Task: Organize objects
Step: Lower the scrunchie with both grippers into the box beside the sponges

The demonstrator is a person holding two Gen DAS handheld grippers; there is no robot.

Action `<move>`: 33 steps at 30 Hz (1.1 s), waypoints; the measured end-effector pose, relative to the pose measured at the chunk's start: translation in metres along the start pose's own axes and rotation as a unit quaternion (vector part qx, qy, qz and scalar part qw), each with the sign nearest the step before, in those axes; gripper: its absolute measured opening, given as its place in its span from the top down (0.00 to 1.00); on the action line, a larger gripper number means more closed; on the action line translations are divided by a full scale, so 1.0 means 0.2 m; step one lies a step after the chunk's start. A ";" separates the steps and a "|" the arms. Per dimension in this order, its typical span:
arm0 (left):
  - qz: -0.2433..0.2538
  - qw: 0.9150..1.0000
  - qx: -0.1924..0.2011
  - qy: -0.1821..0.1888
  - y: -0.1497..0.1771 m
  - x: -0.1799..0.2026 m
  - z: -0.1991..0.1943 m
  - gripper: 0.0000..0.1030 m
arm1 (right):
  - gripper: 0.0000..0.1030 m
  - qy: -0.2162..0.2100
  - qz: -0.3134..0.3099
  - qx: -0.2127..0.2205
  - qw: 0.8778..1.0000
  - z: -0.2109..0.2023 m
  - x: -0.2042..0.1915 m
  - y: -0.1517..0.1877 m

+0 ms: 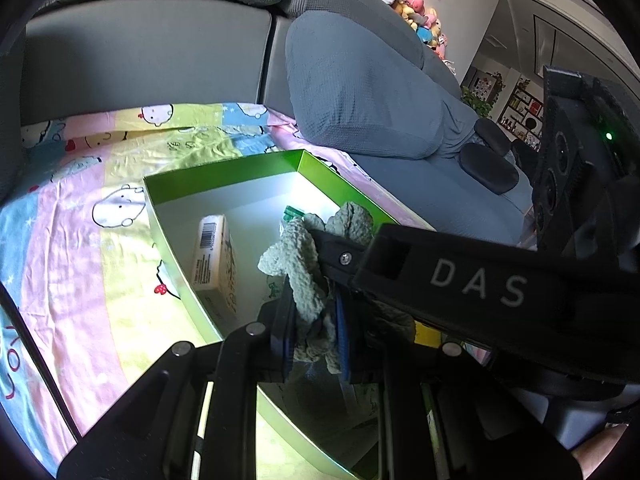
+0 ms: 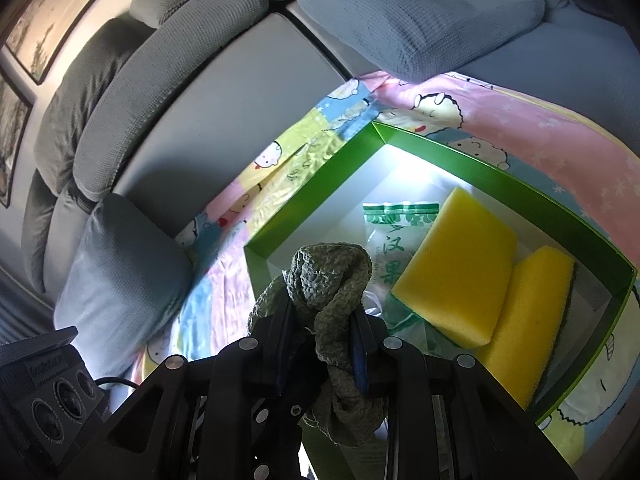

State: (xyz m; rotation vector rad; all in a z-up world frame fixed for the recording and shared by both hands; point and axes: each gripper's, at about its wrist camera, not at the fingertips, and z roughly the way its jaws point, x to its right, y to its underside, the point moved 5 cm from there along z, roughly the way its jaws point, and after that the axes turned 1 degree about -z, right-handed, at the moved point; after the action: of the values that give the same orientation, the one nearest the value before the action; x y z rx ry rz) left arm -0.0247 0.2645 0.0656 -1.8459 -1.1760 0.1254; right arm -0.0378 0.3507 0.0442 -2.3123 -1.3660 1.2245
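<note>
Both cameras sit close above the green box [image 1: 224, 172], tilted down toward the sofa at twelve o'clock. The left view sees the right gripper [image 1: 320, 256] entering from three o'clock. Both share the box [image 2: 500, 176], cloth [image 2: 332, 276] and cartoon sheet [image 2: 560, 120].

A home living room: a grey sofa [image 1: 152, 52] with cushions, a cartoon-print sheet [image 1: 80, 208] spread on its seat, stuffed toys [image 1: 420, 12] behind it, framed pictures [image 2: 36, 28] above.

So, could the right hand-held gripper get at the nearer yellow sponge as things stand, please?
Probably not yet: the right hand-held gripper is shut on the green cloth. The sponge lies uncovered in the green box.
</note>
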 end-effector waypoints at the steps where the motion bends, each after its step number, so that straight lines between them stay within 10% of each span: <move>1: -0.001 1.000 -0.001 0.002 0.00 0.00 0.00 0.86 | 0.72 0.001 0.001 -0.001 1.000 0.00 0.00 0.00; 33: -0.040 0.998 -0.038 0.026 0.05 -0.07 0.10 0.86 | 0.72 0.035 0.025 -0.031 0.999 0.08 0.09 0.02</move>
State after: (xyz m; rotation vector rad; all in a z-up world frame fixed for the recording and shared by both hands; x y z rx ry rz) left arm -0.0355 0.2656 0.0418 -1.8547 -1.2319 -0.0125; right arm -0.0429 0.3589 0.0210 -2.4223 -1.3489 1.1178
